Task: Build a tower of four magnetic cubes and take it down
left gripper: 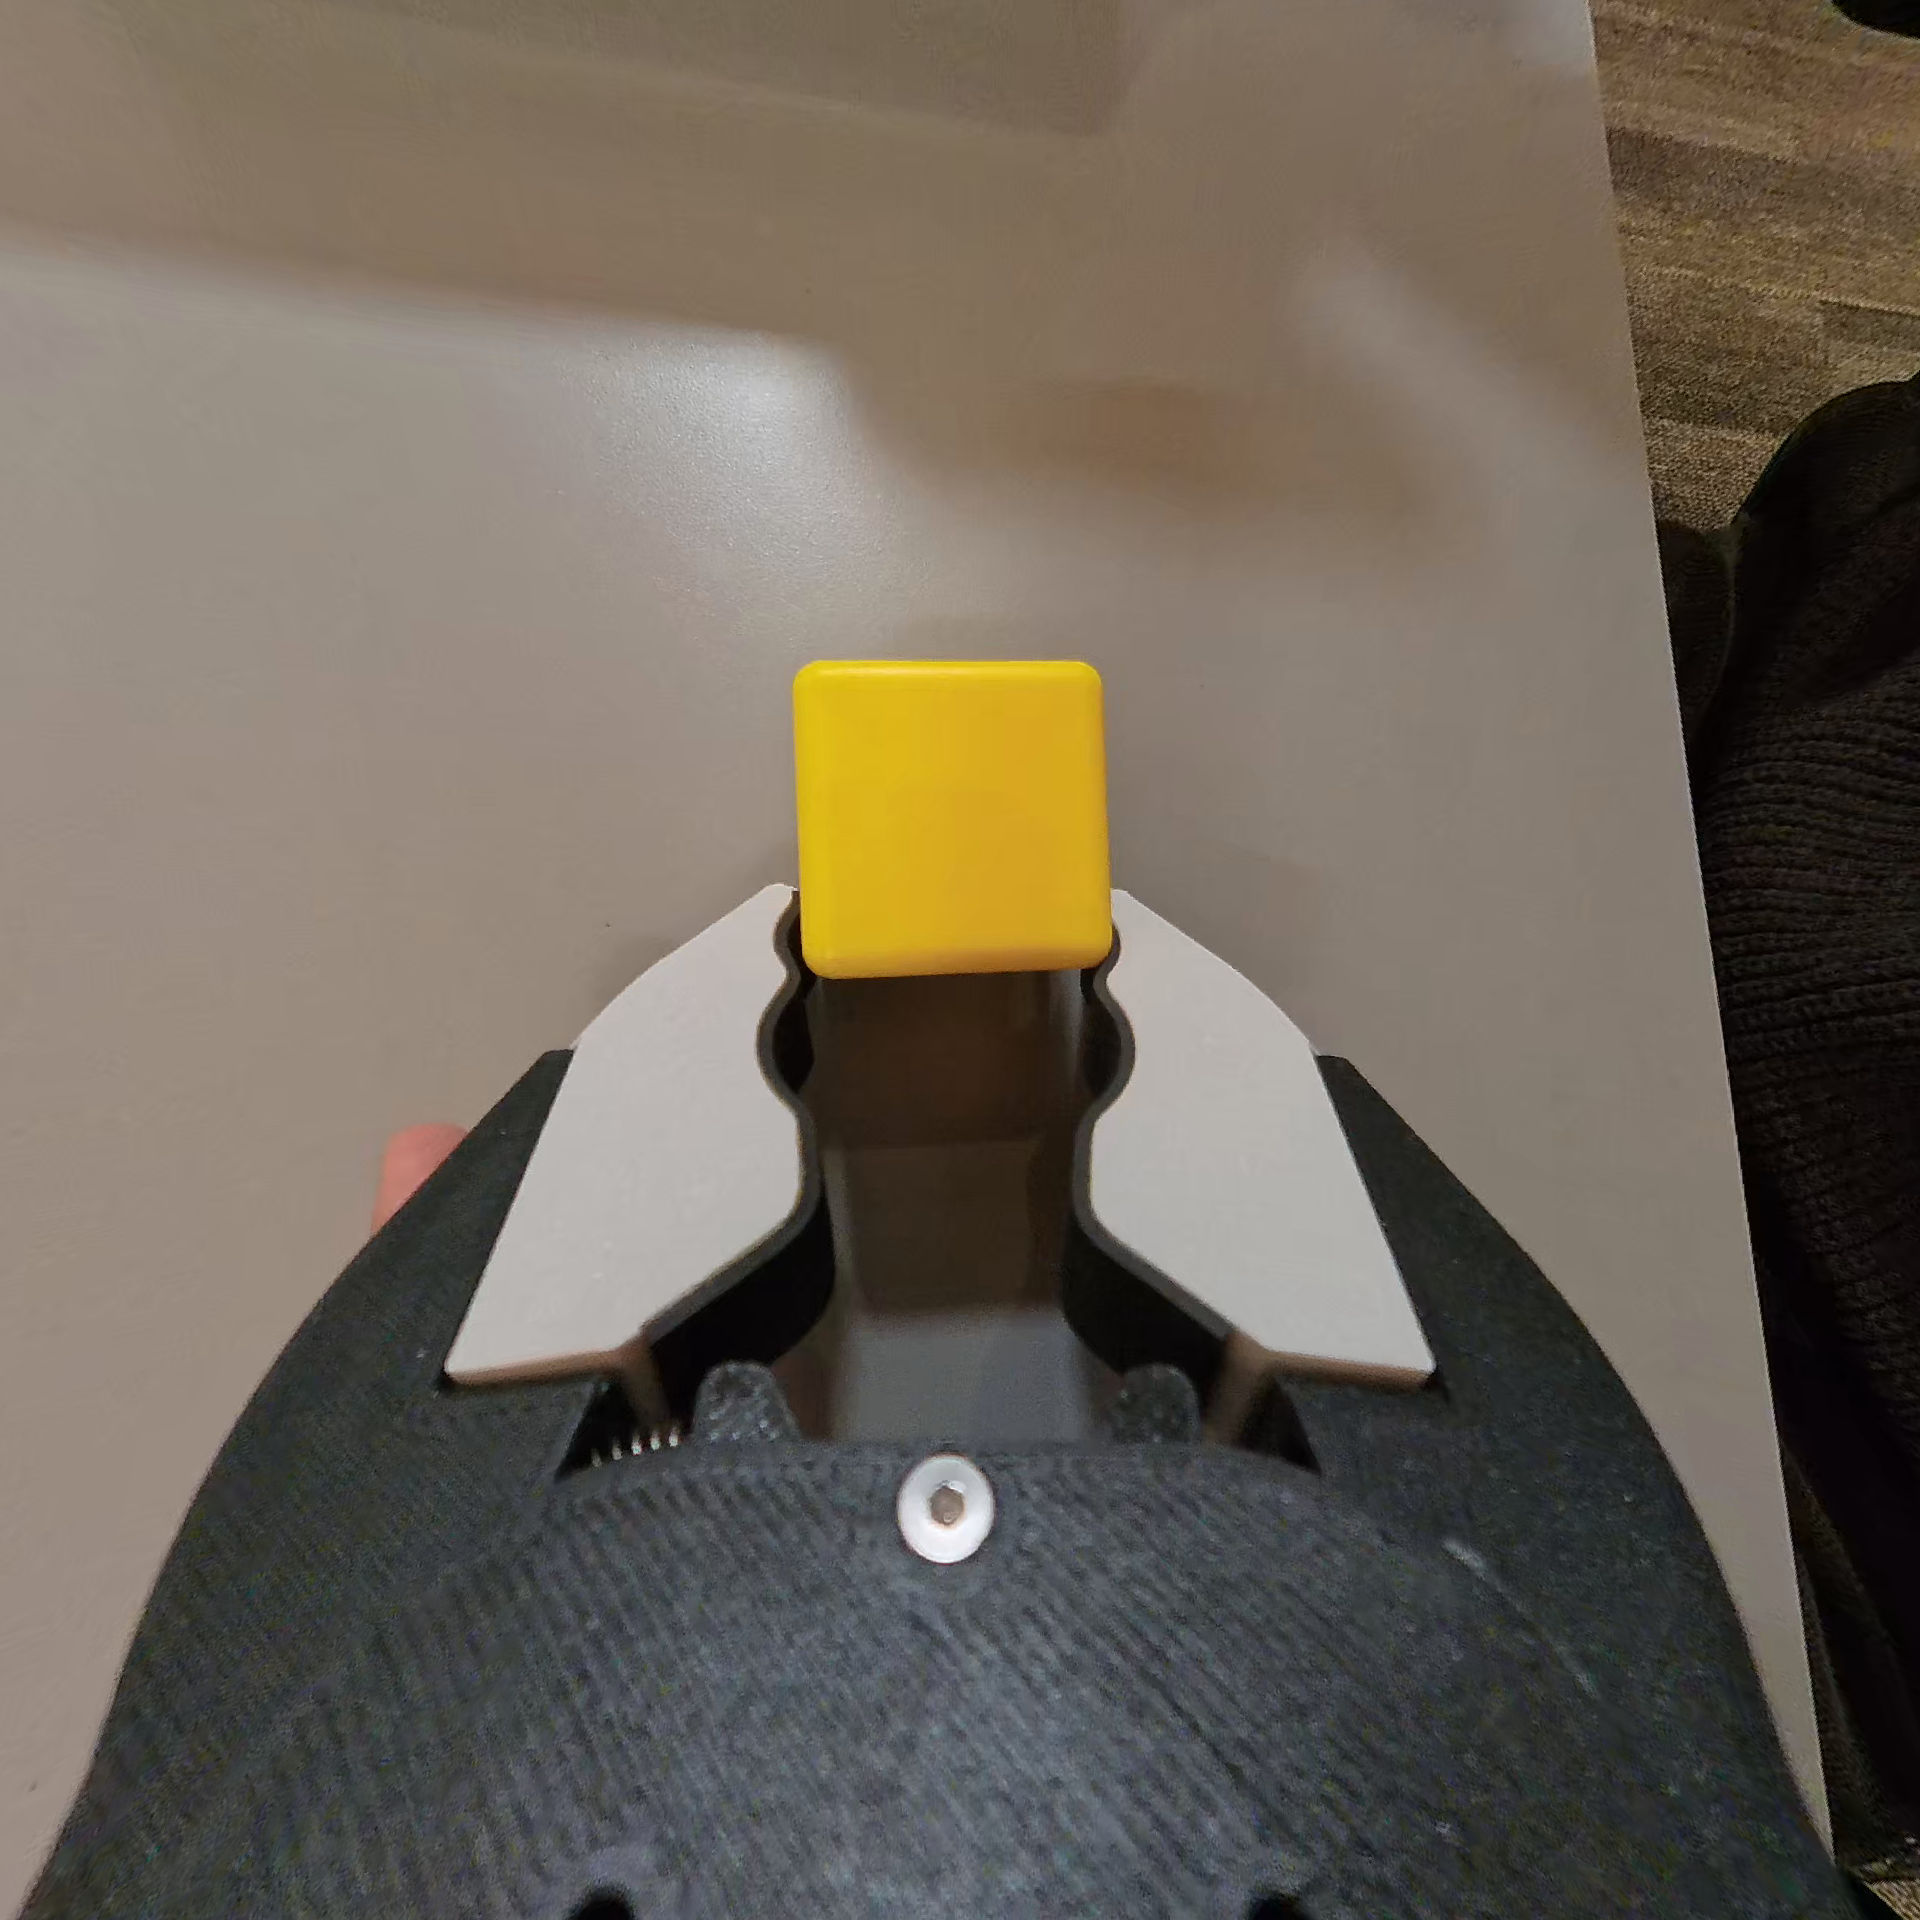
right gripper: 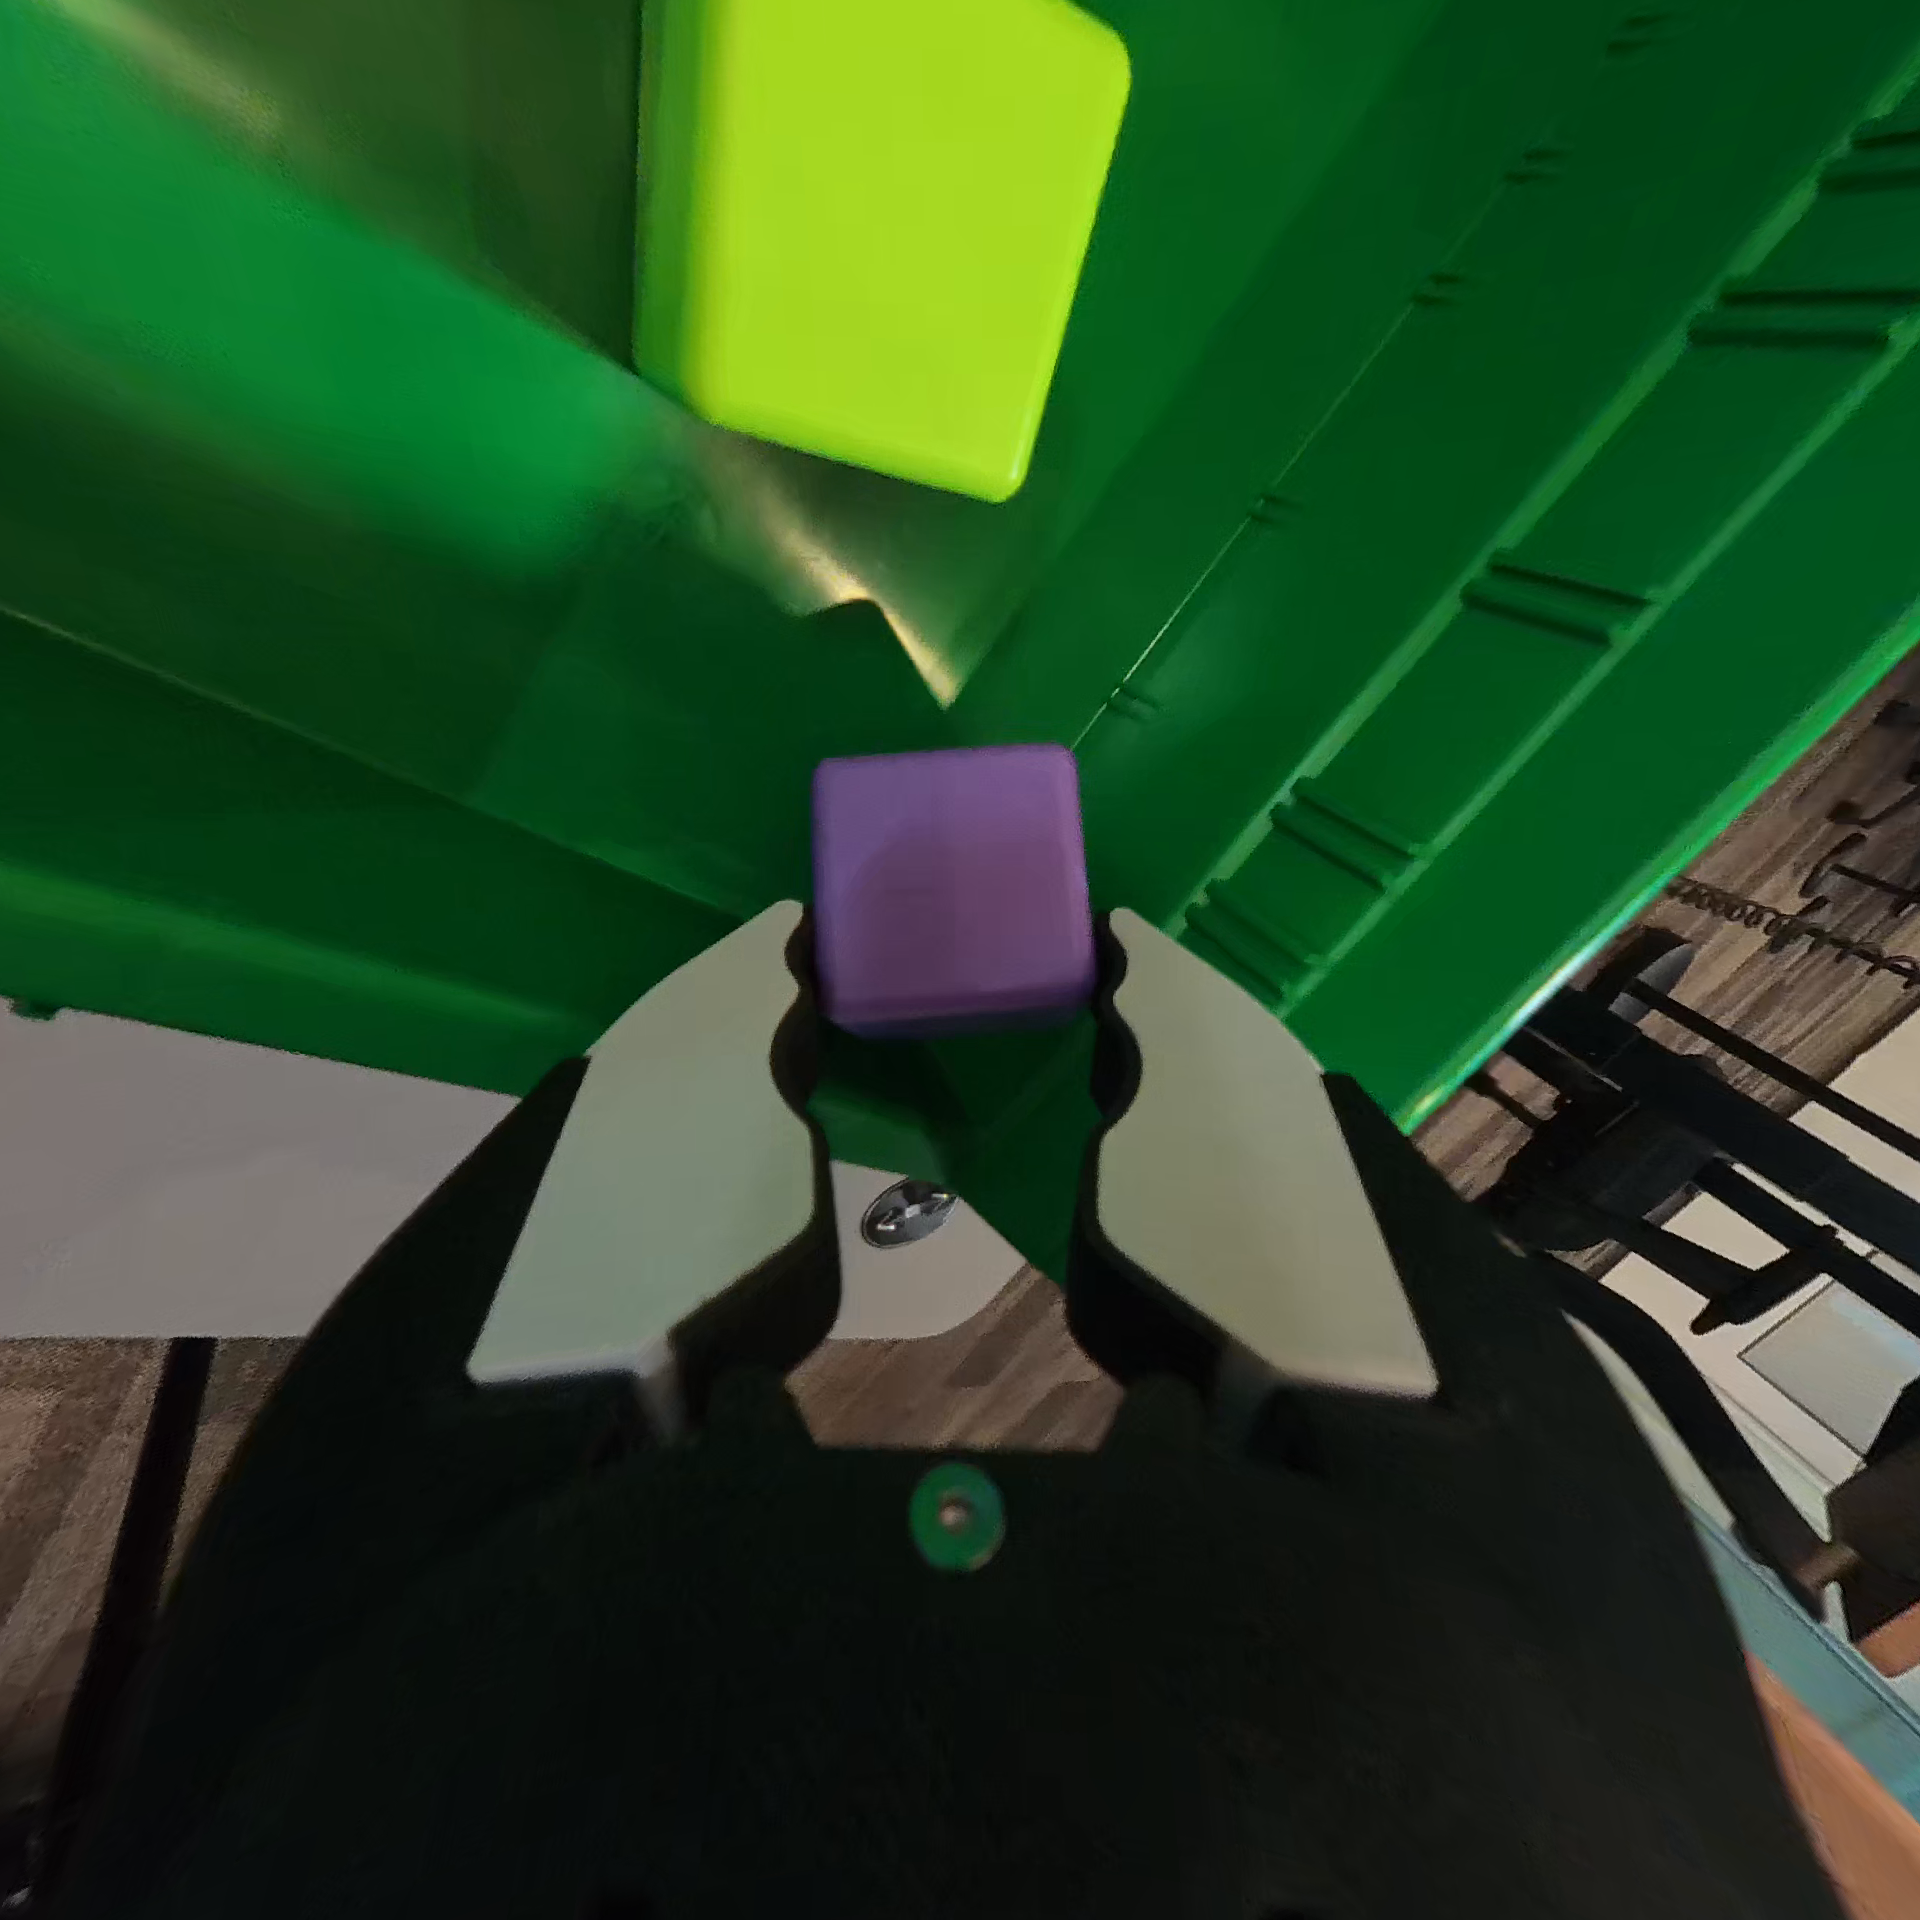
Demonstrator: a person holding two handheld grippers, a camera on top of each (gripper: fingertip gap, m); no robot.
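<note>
The left hand-held gripper (left gripper: 951,930) is pinching a smooth yellow plastic cube (left gripper: 948,821) over a matte pale tabletop (left gripper: 416,623); the right hand-held gripper (right gripper: 951,951) is clamping a purple round-edged cube (right gripper: 951,894) (glossy ribbed green plastic bin (right gripper: 1455,623) behind).

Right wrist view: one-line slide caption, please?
Right gripper grips a purple cube over a green bin holding a lime block.

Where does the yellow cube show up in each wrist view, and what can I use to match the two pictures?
Left wrist view: yellow cube at centre, pinched at the tips of the left tongs, over the pale table.
Right wrist view: not in it; the right tongs pinch a purple cube.
Shared landmark: the pale table.
</note>
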